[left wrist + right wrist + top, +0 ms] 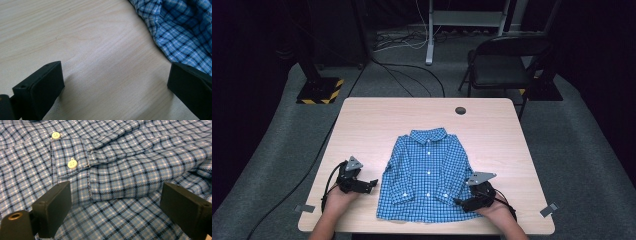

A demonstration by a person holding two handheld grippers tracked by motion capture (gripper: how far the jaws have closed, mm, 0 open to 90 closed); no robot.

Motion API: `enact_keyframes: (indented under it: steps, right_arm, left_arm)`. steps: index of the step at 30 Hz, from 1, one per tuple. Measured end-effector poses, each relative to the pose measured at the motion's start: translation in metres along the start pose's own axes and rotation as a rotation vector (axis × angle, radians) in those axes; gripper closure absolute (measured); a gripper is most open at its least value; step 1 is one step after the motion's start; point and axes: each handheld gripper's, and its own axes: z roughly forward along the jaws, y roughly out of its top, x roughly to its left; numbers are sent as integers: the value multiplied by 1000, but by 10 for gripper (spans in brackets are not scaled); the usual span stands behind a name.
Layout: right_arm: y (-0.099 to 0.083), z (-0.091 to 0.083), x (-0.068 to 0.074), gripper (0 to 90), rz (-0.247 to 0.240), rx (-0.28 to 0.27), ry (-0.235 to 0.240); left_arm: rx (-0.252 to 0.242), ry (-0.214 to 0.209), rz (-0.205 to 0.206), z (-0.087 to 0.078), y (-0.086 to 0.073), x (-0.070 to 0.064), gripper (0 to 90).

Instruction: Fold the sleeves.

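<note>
high view: a blue checked shirt (427, 175) lies face up, sleeves folded in, on the counter (362, 120); folding looks mid-way. left tool (373, 182) sits just left of it, right tool (457, 202) over the lower right sleeve. left gripper view: jaws apart over bare wood, shirt edge (180, 30) beside one jaw. right gripper view: jaws apart, straddling the buttoned cuff (72, 162); next, close on it.
</note>
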Motion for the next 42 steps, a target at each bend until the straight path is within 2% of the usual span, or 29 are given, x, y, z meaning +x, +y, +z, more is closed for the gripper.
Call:
enact_keyframes:
  steps: [8,16,21,28,42]
  right_arm:
    - [1,0,1,40,2,5,1]
    - [0,-9,-6,59,33,-36,-37]
    - [-2,-9,-9,72,48,-17,-32]
    - [-3,-6,-7,85,11,29,-48]
    - [-6,-9,-11,102,-6,30,-37]
  left_arm:
    - [1,3,-1,0,0,-2,3]
    - [3,0,4,0,0,-3,3]
    - [1,-2,3,0,0,-3,2]
    - [1,-5,9,0,0,-5,3]
    - [1,-8,9,0,0,-5,4]
